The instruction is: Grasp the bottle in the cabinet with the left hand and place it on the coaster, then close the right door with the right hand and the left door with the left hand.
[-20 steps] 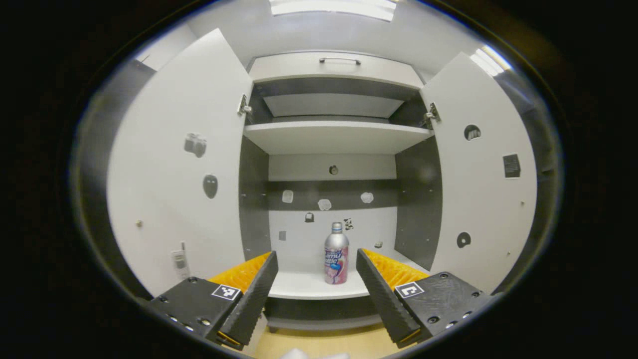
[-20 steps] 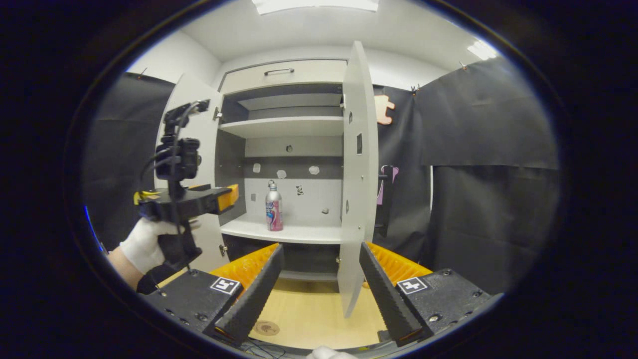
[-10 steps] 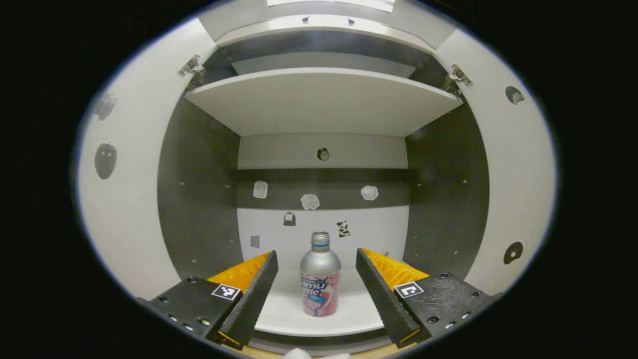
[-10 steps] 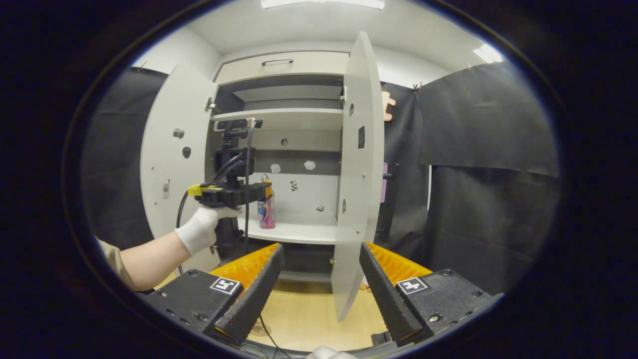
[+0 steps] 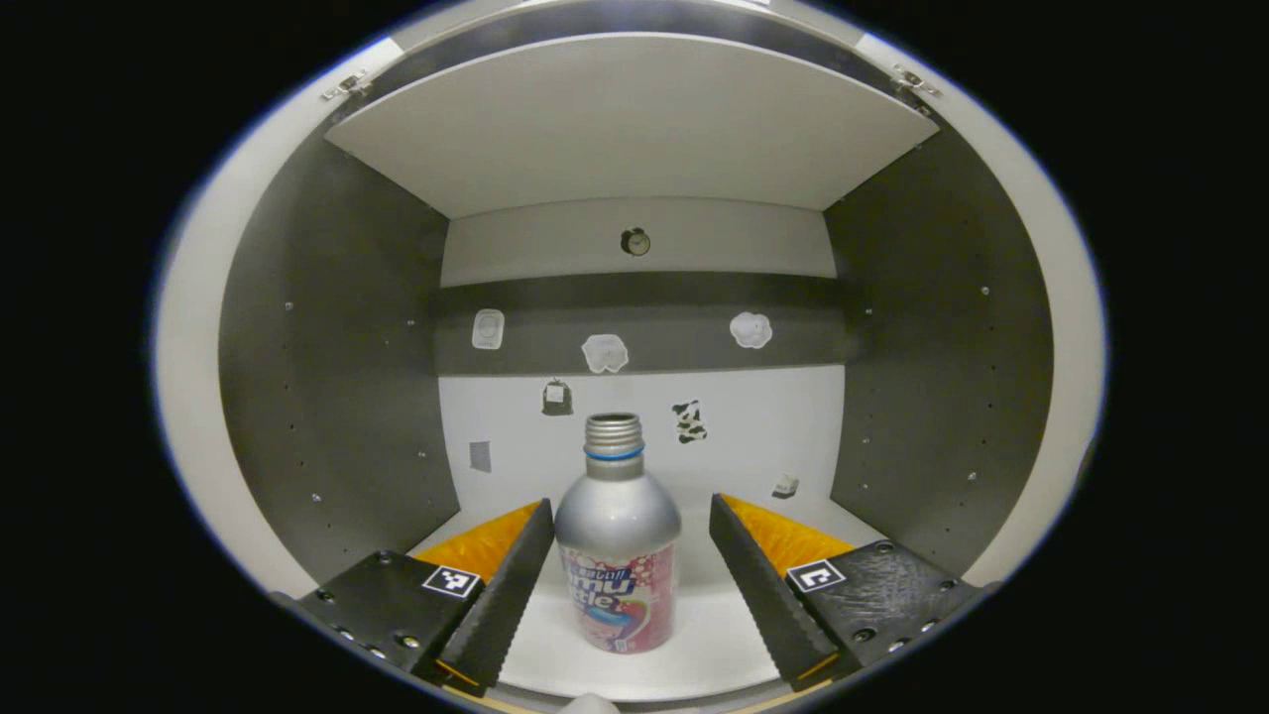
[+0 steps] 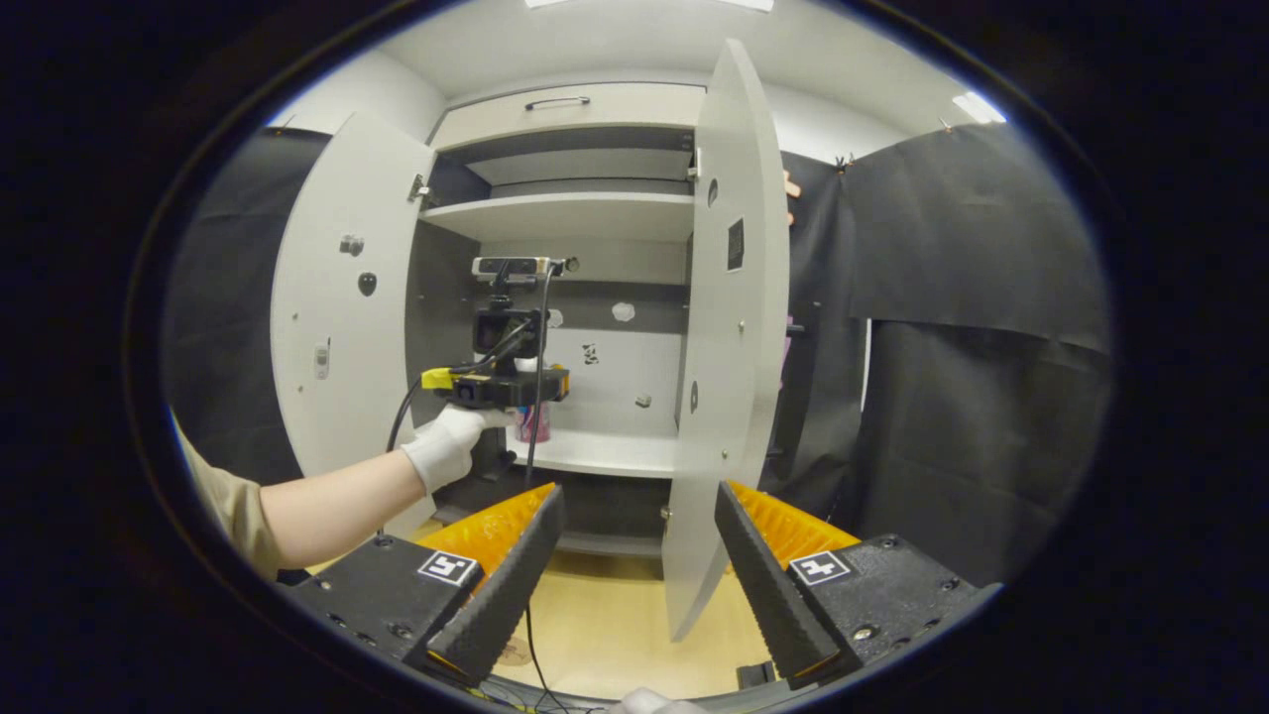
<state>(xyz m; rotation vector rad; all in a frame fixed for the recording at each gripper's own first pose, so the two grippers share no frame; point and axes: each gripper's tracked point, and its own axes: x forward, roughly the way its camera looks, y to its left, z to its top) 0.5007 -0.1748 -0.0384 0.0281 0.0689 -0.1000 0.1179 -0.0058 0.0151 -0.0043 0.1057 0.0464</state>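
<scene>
Early in step 1 of 3: bottle (image 5: pixel 618 555) not yet grasped, standing upright on the lower shelf (image 5: pixel 694 645) of the cabinet, low centre of the left gripper view. Left gripper (image 5: pixel 625 585) reaching into the cabinet, jaws spread wide on either side of the bottle, the left finger close beside it, the right finger apart from it, neither pressing on it. In the right gripper view, same left gripper (image 6: pixel 501 387) at centre left, held by a gloved hand (image 6: pixel 446 446), in front of the partly hidden bottle (image 6: pixel 535 421). Right gripper (image 6: pixel 634 555) at bottom of its own view, jaws wide apart with nothing between them, well short of the right door (image 6: pixel 729 347), which stands open edge-on at centre. Left door (image 6: pixel 337 317) open too, at left. Remaining, judging from this: closing on the bottle, carrying it to the coaster (image 6: pixel 513 652), possibly the small round disc on the wooden floor at bottom, then shutting both doors.
</scene>
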